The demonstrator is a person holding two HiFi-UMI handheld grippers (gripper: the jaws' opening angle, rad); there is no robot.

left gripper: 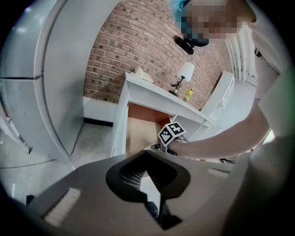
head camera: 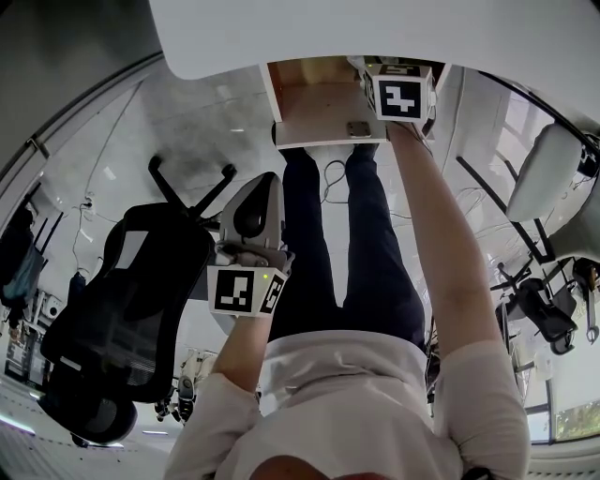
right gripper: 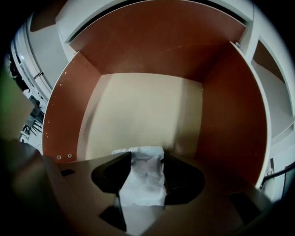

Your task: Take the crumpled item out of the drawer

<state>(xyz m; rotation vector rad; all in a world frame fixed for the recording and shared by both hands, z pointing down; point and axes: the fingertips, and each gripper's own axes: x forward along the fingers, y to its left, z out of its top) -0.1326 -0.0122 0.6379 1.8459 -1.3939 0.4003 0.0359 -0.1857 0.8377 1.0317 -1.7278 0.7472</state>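
The white desk's drawer (head camera: 314, 108) stands pulled out, and its brown walls (right gripper: 230, 115) and pale floor fill the right gripper view. A crumpled white paper (right gripper: 145, 177) lies on that floor near the front wall. My right gripper (right gripper: 145, 159) points steeply down into the drawer, open, its jaws wide on either side of the paper. From the head view its marker cube (head camera: 403, 94) shows at the drawer's right side. My left gripper (head camera: 255, 202) hangs shut and empty at my left side, away from the drawer, its tips (left gripper: 147, 154) meeting.
A black office chair (head camera: 131, 281) stands to my left and another chair (head camera: 553, 169) to the right. The white desk top (head camera: 375, 28) overhangs the drawer. My legs (head camera: 375, 244) stand right before it. A lamp (left gripper: 185, 73) and yellow bottle (left gripper: 188, 95) sit on the desk.
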